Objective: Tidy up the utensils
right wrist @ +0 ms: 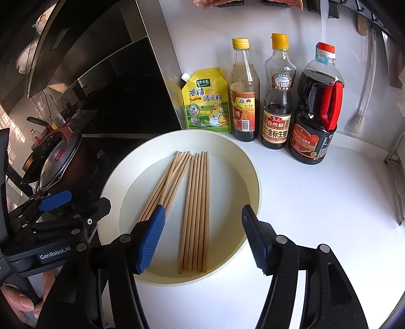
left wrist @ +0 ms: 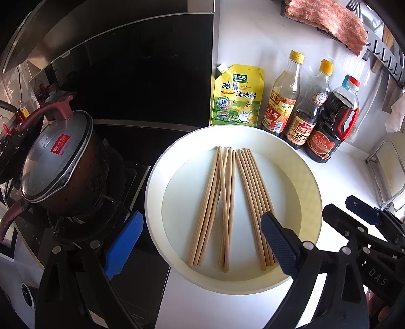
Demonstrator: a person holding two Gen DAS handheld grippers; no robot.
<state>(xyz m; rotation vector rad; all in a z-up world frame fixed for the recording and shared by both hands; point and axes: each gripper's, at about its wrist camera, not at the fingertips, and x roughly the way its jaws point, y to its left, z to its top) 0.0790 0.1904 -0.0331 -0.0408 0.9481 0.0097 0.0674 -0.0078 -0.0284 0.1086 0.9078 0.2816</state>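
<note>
Several wooden chopsticks (left wrist: 227,202) lie in a round white tray (left wrist: 311,177) on the white counter, in loose bundles; they also show in the right wrist view (right wrist: 195,210), as does the tray (right wrist: 250,177). My left gripper (left wrist: 202,243) is open and empty, hovering over the tray's near side. My right gripper (right wrist: 202,240) is open and empty, its fingers straddling the right bundle's near ends from above. The right gripper also shows at the right edge of the left wrist view (left wrist: 364,215).
A dark pot with a glass lid (left wrist: 58,162) sits on the black stove to the left. A yellow seasoning pouch (left wrist: 238,96) and three sauce bottles (left wrist: 303,106) stand behind the tray. A cloth (left wrist: 326,20) hangs on a wall rack.
</note>
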